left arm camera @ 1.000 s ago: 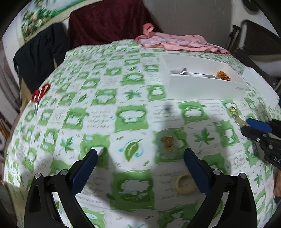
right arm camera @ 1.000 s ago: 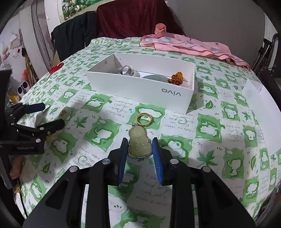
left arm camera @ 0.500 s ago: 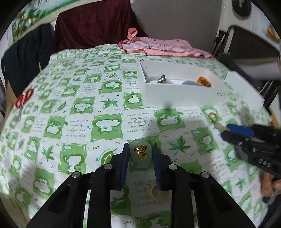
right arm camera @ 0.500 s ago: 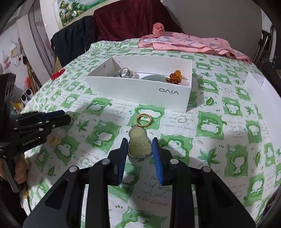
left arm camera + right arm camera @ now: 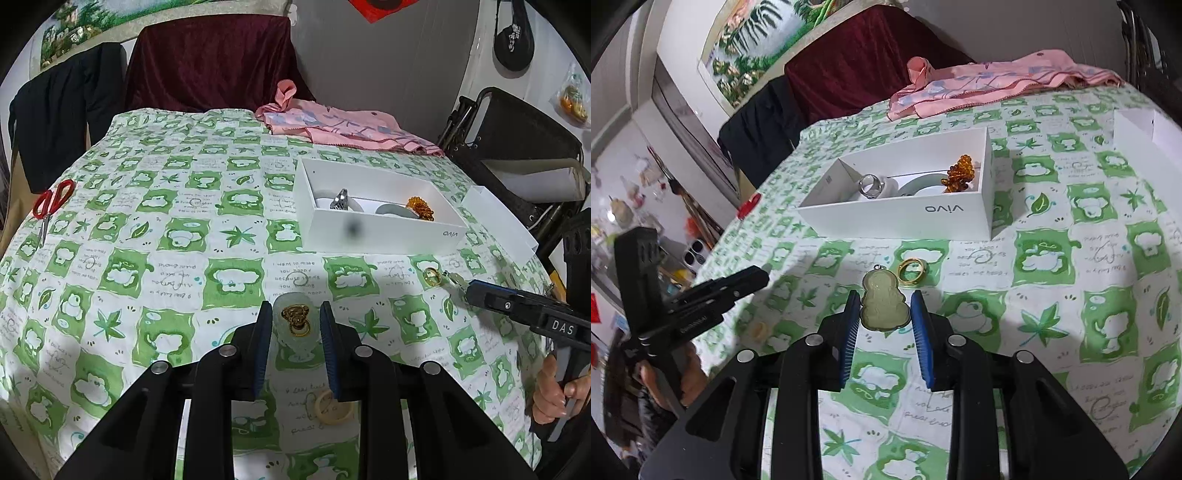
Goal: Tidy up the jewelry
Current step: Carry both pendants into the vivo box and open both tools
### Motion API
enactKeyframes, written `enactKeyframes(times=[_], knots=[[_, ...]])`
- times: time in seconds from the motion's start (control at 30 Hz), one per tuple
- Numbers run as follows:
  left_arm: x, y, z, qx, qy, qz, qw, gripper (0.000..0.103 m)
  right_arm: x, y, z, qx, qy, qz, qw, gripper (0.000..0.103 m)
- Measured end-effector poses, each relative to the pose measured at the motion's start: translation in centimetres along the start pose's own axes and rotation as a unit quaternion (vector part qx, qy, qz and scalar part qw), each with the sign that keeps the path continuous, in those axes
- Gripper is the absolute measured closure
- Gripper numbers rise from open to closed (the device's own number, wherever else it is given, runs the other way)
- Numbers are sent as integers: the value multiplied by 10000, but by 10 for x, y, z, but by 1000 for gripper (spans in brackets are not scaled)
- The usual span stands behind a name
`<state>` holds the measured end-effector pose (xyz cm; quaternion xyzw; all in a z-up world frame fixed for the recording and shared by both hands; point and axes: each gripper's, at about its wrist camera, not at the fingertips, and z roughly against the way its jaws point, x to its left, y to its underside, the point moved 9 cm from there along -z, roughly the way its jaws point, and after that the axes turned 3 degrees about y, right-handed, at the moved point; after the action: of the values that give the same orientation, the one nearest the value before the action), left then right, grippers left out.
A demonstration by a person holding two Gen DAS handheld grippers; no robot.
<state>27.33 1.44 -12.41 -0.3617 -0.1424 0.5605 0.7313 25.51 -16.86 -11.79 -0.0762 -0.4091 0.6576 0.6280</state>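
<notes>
Nearest us, our left gripper (image 5: 294, 325) was clamped on a pale pendant with a gold ornament (image 5: 295, 321), raised above the green-patterned tablecloth (image 5: 122, 266), a cream ring (image 5: 332, 406) lying beneath. Our right gripper (image 5: 885, 314) was closed around a jade pendant (image 5: 884, 304), with a gold ring (image 5: 912, 271) just beyond it. Farther off sat the white box (image 5: 897, 218), holding a silver ring (image 5: 870, 184) and amber beads (image 5: 960, 173). Red scissors (image 5: 50, 205) lay far left.
</notes>
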Motion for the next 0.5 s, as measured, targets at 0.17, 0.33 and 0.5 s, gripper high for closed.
enactKeyframes(times=[0.17, 0.33, 0.5], knots=[[-2, -8, 6, -120, 47, 80, 9999, 77, 1, -6, 10, -137, -310, -204, 9992, 76], [-8, -33, 10, -231, 142, 108, 9996, 77, 2, -21, 24, -371, -344, -260, 9984, 76], [-27, -69, 4, -347, 175, -81, 9992, 77, 7, -57, 32, -601, -207, -101, 9979, 76]])
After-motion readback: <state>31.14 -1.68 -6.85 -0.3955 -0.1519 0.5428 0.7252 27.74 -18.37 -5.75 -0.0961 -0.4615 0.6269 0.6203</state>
